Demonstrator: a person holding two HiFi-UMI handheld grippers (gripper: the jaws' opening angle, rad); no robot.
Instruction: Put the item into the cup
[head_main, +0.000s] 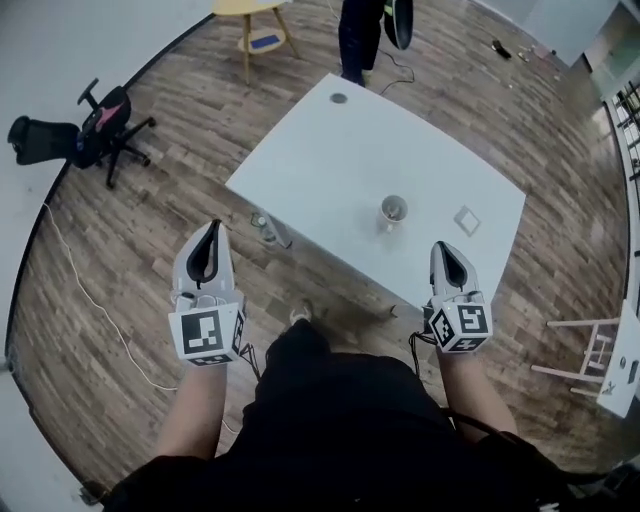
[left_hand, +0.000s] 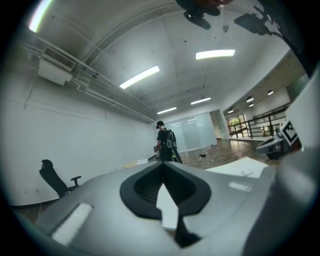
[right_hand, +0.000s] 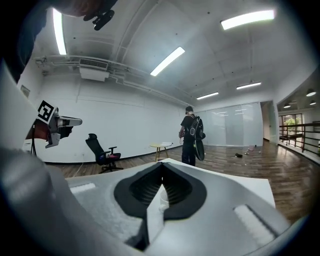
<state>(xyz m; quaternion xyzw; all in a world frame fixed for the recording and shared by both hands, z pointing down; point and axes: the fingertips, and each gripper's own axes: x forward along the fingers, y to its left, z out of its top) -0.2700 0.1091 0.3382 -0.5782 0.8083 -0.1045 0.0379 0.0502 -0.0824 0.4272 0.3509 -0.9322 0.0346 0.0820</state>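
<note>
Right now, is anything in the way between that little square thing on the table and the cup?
Nothing visible. Only bare white table lies between the flat square item and the cup. The right claw, shut and empty, also has open tabletop ahead of it.

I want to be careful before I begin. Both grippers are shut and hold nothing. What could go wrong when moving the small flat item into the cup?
1. The item looks flat and thin on the table. The right gripper is shut, and it may slide the item toward the table's edge instead of pinching it.
2. The cup stands close beside the item, so a jaw reaching in might knock it over.
</note>
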